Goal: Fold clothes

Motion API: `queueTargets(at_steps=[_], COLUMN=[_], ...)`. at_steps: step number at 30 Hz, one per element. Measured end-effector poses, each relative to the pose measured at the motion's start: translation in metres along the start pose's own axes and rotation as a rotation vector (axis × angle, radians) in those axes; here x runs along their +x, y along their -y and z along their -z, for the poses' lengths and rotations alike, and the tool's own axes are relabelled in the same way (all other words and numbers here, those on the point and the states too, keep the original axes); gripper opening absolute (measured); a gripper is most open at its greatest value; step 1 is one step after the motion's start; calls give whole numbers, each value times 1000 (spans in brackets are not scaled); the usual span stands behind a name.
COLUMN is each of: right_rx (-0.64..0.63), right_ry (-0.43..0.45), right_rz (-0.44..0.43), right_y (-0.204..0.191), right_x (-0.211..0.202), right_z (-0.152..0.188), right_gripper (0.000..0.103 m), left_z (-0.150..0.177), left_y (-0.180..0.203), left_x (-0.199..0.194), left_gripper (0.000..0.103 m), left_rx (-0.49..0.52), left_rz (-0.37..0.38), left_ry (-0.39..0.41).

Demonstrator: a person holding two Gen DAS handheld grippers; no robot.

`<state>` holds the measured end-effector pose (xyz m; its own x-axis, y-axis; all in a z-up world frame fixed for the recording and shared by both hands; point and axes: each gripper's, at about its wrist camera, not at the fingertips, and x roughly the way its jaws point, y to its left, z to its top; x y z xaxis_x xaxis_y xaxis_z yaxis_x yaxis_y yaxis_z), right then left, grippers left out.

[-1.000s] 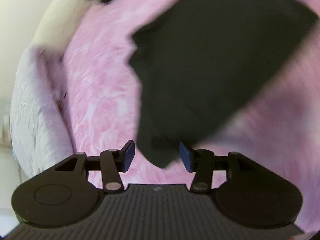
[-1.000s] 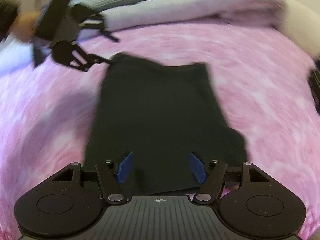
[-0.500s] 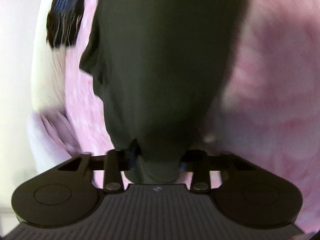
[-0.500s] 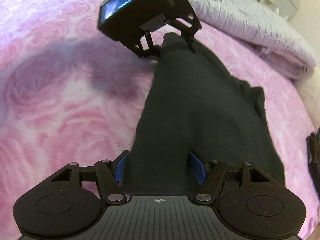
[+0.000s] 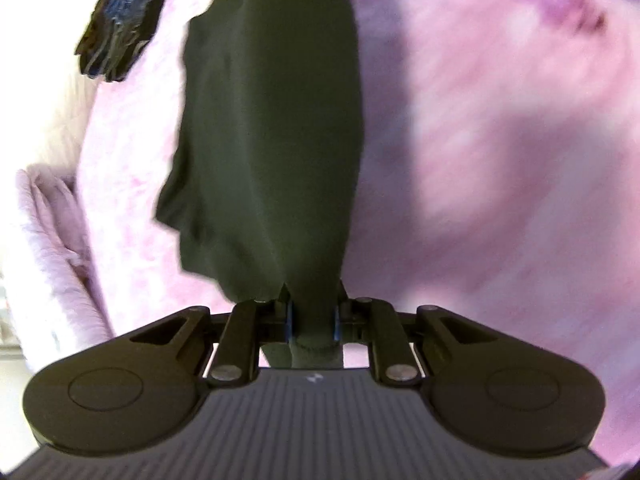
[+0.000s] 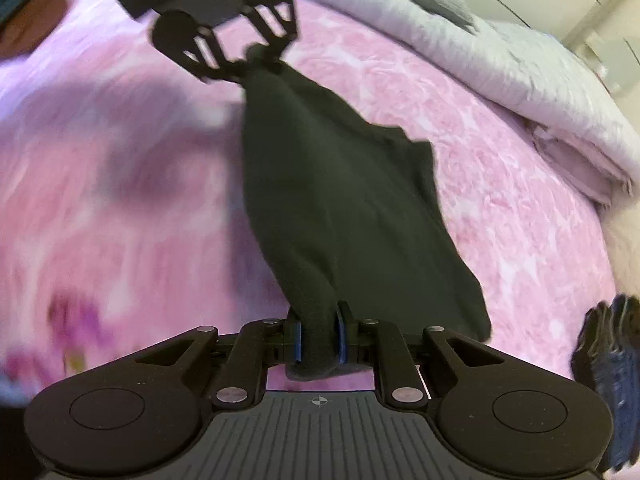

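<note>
Clamped tight — right gripper (image 6: 319,340) with both blue pads (image 6: 297,340) pinching a bunched end of the dark garment (image 6: 340,200), fabric squeezed into a narrow neck between them and a small tuft poking out behind. Same at the far end: left gripper (image 5: 312,322) closed on the opposite bunched end of the cloth, seen from the right wrist view as the black tool (image 6: 224,24) near the upper left of the frame, facing back along the fabric. Stretched between the two, then, with the long axis running straight from one tool to the other and the upper edge pulled close to taut. Hanging off to one side of that line, a loose flap with a ragged lower edge, drooping toward the pink bedspread (image 6: 500,208); whether it touches the bedspread, cannot tell. Off the bed for most of its length, judging by the shadow cast beneath on the pink cover. Farther out, a pale rumpled duvet (image 6: 500,60) along the far edge of the bed, and a dark folded pile (image 6: 604,380) near the right-hand edge. Likely next — lowering flat or bringing one end over to the other; either way, equally near for both hands, each already holding its own end.
</note>
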<state>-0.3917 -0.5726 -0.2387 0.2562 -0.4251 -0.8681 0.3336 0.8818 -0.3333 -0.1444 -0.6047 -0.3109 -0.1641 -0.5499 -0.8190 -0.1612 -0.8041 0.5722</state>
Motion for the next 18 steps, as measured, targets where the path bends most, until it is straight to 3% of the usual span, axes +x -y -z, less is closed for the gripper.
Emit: queueTargets(at_steps=[5, 6, 8, 11, 15, 16, 18], right_rx=[-99, -109, -110, -44, 133, 198, 326], right_ry=[-31, -42, -80, -144, -160, -139, -86], right_rz=[-52, -52, -53, -9, 84, 98, 103], right_y=[-17, -19, -20, -19, -3, 4, 21], right_x=[10, 11, 11, 4, -14, -19, -23], right_z=[38, 41, 45, 51, 48, 44, 35], right_gripper=[16, 23, 26, 47, 51, 66, 81], left_z=[-29, -26, -20, -7, 13, 16, 14], left_y=[32, 33, 35, 23, -23, -38, -65], left_x=[-3, -8, -18, -38, -61, -64, -52], left_gripper=[21, 23, 26, 27, 27, 27, 28], left_rx=[-80, -93, -119, -200, -488, -566, -653], left_rz=[5, 16, 38, 96, 91, 81, 53], left_ry=[-49, -46, -40, -13, 30, 41, 44])
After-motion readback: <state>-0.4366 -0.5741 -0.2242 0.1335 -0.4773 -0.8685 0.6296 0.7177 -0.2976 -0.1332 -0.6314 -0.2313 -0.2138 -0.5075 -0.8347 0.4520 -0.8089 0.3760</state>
